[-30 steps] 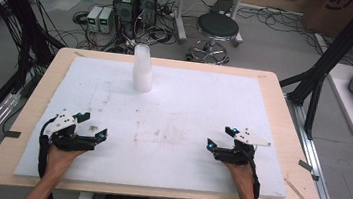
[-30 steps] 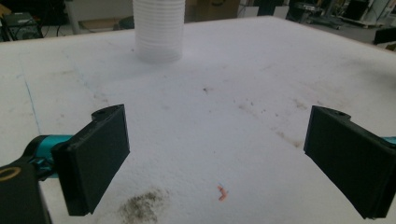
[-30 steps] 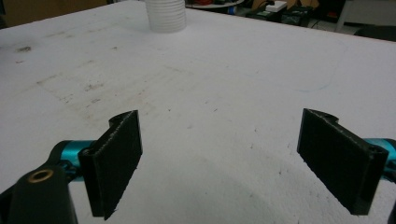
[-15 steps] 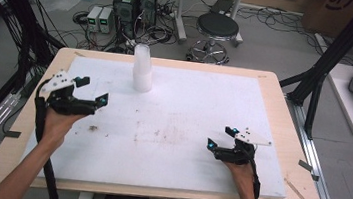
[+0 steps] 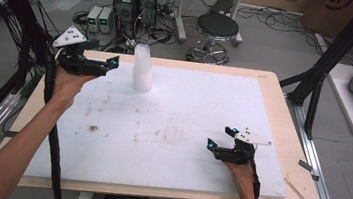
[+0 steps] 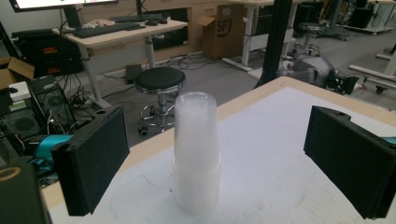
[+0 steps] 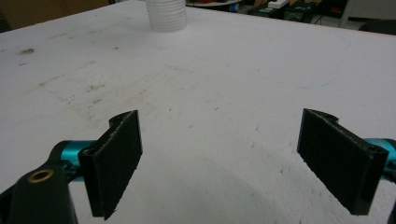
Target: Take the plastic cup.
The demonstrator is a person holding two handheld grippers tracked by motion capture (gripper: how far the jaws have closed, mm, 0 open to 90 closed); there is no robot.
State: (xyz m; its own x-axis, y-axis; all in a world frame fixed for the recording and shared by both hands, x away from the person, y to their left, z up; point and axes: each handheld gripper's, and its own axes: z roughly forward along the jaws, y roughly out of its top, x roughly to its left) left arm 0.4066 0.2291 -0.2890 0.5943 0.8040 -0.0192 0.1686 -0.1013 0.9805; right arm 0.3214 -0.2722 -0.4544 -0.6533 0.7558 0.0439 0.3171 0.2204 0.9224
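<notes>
- Stack of white cups standing upright near the far edge of the white board, left of its middle, free of any grip.
- Left gripper now lifted and carried forward from the near-left part of the board, where it lay a second ago, to a spot above the far-left corner, just beside the stack.
- Jaws spread wide there; in the left gripper view the cups stand dead centre between the two black pads, touched by neither, with plenty of clearance on both sides.
- Meaning for the work: approach nearly finished, aim already set on the stack, grasp not yet made.
- Likely next need: a short advance to bring the pads level with the stack's sides, then a gentle squeeze — thin plastic, light and tall, so easily tipped or crushed.
- Right gripper unchanged near the near-right corner, resting low over the board, jaws apart with nothing between them.
- From the right gripper view, bare stained board ahead and the stack's base well apart at the far edge.
- No part for the right hand in this step, by the look of it.
</notes>
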